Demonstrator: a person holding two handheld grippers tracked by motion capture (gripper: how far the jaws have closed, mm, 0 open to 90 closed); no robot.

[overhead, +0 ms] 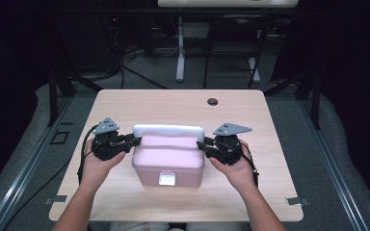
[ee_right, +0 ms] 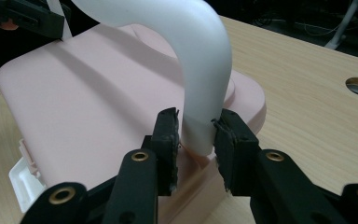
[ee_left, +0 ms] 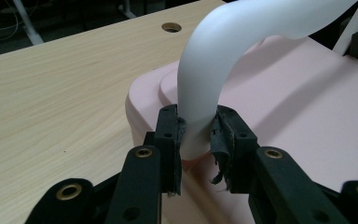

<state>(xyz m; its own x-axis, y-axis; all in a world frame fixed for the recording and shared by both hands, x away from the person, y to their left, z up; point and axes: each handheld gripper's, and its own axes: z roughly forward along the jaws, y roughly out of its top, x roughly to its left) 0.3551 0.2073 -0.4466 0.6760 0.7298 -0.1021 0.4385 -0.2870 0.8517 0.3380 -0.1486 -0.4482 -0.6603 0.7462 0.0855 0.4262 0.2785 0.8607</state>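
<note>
Count: 1 pink box [overhead: 168, 161], with 1 white handle [overhead: 168, 131] and 1 white latch [overhead: 166, 179]. 2 grippers: left gripper [overhead: 134, 140], right gripper [overhead: 203, 146]. 1 table [overhead: 139, 103], 1 round hole [overhead: 213, 101].

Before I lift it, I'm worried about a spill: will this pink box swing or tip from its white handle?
The pink box looks rigid. Gripped at both ends, its white handle should lift fairly level. It may pivot and sway.
</note>
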